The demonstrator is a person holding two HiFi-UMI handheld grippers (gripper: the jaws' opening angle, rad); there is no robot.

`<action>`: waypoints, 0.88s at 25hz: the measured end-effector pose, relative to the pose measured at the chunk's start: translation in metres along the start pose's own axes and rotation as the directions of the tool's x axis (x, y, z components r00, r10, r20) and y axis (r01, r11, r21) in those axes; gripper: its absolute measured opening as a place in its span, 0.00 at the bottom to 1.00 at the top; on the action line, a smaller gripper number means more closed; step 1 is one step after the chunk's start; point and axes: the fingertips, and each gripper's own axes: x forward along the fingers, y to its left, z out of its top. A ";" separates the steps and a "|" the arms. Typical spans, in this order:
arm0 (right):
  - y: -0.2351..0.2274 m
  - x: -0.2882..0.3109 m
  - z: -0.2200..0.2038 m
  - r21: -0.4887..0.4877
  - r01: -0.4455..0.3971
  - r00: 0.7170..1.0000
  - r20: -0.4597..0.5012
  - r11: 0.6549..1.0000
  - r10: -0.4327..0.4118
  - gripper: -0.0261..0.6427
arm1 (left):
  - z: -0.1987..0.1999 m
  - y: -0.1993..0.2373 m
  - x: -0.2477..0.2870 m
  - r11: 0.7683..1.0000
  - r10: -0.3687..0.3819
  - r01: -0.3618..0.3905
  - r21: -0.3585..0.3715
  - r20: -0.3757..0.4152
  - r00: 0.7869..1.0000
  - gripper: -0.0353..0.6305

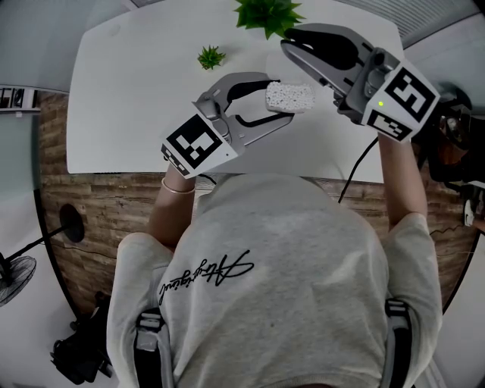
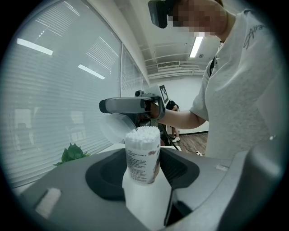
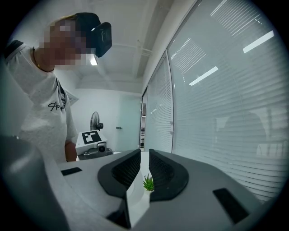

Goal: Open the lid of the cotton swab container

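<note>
The cotton swab container [image 1: 289,96] is a small clear tub packed with white swabs [image 2: 143,132]. It stands upright between the pads of my left gripper [image 1: 279,98], which is shut on its lower body [image 2: 142,162]. Its translucent lid [image 2: 116,127] is flipped open and hangs back on the far left side of the rim. My right gripper [image 1: 289,39] hovers just above and beyond the container, its tip [image 2: 108,105] directly over the lid. In the right gripper view its jaws [image 3: 141,173] stand a narrow gap apart with nothing between them.
Both grippers are held above the white table [image 1: 136,91]. A small green plant [image 1: 211,57] and a larger one [image 1: 267,14] stand at the table's far side. A black cable [image 1: 356,170] hangs off the near edge. A fan [image 1: 15,276] stands on the floor at left.
</note>
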 end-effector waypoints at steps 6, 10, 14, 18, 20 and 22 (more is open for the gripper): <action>-0.004 0.001 -0.003 0.005 0.008 1.000 -0.003 1.000 -0.008 0.12 | 0.003 -0.002 -0.001 1.000 -0.008 0.008 0.007 0.013 1.000 0.39; -0.004 0.001 -0.004 0.001 0.008 1.000 -0.010 1.000 -0.008 0.12 | 0.005 -0.004 -0.002 1.000 -0.012 0.012 0.013 0.033 0.999 0.39; -0.004 0.001 -0.005 -0.008 0.009 1.000 -0.011 1.000 -0.009 0.12 | 0.007 -0.006 -0.002 1.000 -0.017 0.016 0.024 0.048 0.999 0.39; -0.006 0.001 -0.008 -0.005 0.012 1.000 -0.015 1.000 -0.012 0.12 | 0.010 -0.006 -0.003 0.999 -0.012 0.010 0.036 0.057 0.998 0.39; -0.006 0.001 -0.009 -0.005 0.010 1.000 -0.019 1.000 -0.010 0.11 | 0.012 -0.006 -0.003 0.999 -0.009 0.006 0.040 0.064 0.998 0.39; -0.006 0.001 -0.009 -0.008 0.008 1.000 -0.020 1.000 -0.008 0.11 | 0.013 -0.006 -0.003 0.999 -0.009 0.005 0.045 0.072 0.997 0.39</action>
